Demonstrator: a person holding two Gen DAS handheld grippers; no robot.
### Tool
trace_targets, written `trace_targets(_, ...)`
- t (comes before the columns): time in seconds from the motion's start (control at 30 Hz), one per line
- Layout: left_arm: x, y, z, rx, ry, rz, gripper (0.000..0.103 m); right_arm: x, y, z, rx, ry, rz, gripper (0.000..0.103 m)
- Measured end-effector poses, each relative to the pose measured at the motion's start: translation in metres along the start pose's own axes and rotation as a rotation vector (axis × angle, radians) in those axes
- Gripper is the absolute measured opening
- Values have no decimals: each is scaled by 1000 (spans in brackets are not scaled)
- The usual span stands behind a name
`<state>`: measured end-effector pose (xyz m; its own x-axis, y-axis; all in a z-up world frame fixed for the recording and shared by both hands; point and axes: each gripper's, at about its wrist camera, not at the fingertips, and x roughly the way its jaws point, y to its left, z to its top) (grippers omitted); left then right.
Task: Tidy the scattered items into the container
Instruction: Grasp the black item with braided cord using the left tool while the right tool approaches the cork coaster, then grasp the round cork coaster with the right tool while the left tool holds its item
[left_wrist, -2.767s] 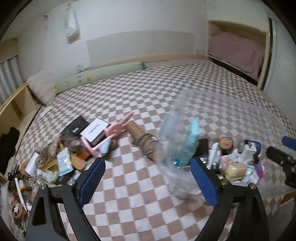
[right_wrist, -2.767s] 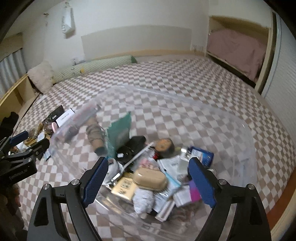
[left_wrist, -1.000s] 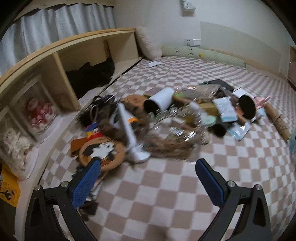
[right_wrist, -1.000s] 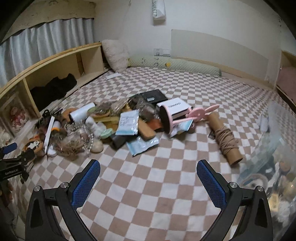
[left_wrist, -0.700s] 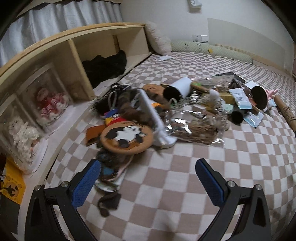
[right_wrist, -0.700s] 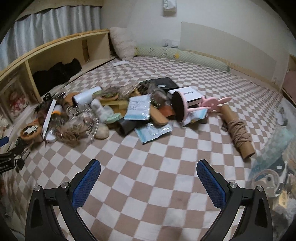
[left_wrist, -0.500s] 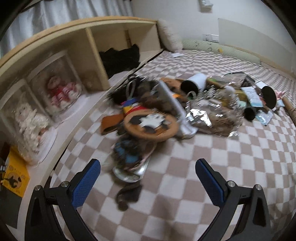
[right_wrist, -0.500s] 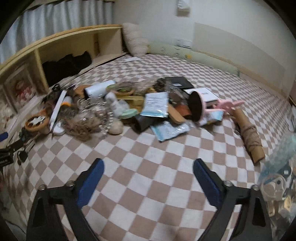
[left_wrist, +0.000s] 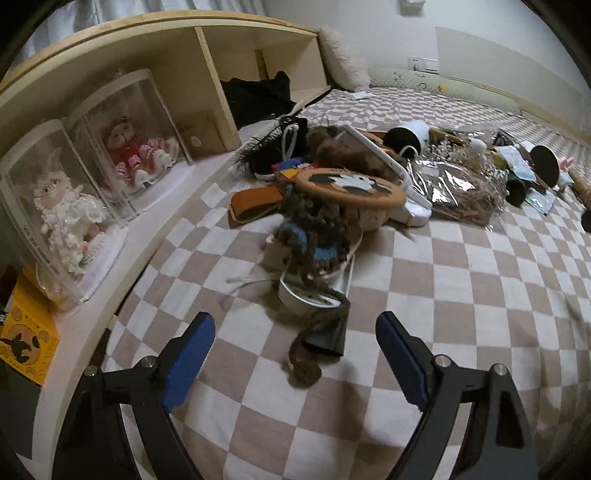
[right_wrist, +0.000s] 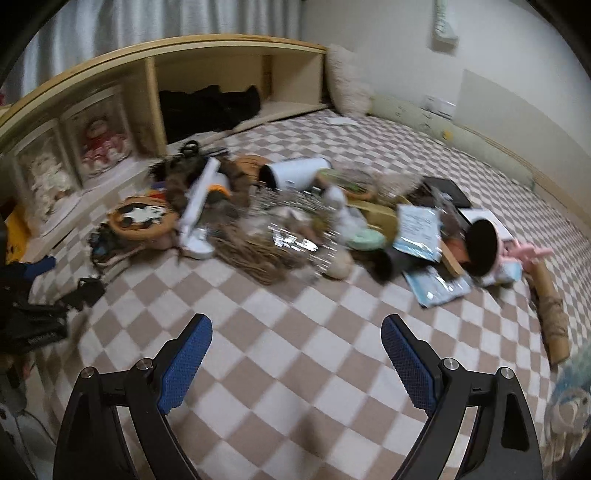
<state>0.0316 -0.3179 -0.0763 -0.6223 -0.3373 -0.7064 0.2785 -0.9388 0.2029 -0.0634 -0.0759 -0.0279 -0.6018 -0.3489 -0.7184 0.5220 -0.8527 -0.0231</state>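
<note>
Approach step of a pick. The left hand-held gripper (left_wrist: 295, 354), jaws apart and empty, hovers over a brown braided cord (left_wrist: 310, 350) at the near end of the scattered pile (right_wrist: 280, 225) on the checkered bed (left_wrist: 461, 295). The right hand-held gripper (right_wrist: 295, 354) is likewise apart and empty. The container is barely in view. Next move, as judged: lower and close on the cord.
</note>
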Motion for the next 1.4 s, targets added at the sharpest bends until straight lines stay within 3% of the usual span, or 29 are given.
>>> trace_targets(0.3, 14, -5, -16, 3, 2, -56, 62, 11, 38, 23, -53, -14, 44, 89)
trace_targets(0.47, 14, -1, -21, -29, -23, -80, 52, 22, 54, 30, -61, -8, 72, 83)
trace_targets(0.57, 11, 1, -22, -49, -49, -103, 35, 27, 63, 31, -79, -23, 81, 83)
trace_targets(0.7, 8, 0, -22, -43, -67, -130, 28, 32, 75, 31, -124, -62, 85, 83)
trace_targets(0.9, 4, -4, -24, -11, -65, -167, 27, 40, 93, 29, -202, -117, 91, 82)
trace_targets(0.97, 2, -4, -24, -7, -62, -179, 27, 44, 100, 24, -257, -129, 92, 69)
trace_targets(1.07, -1, -3, -26, -5, -54, -191, 27, 48, 114, 15, -355, -162, 76, 60)
trace_targets(1.23, -3, 1, -32, -16, -46, -204, 27, 45, 146, 0, -571, -334, -84, 60)
trace_targets(1.4, -1, 4, -34, -29, -51, -224, 27, 59, 176, -14, -792, -388, -201, 60)
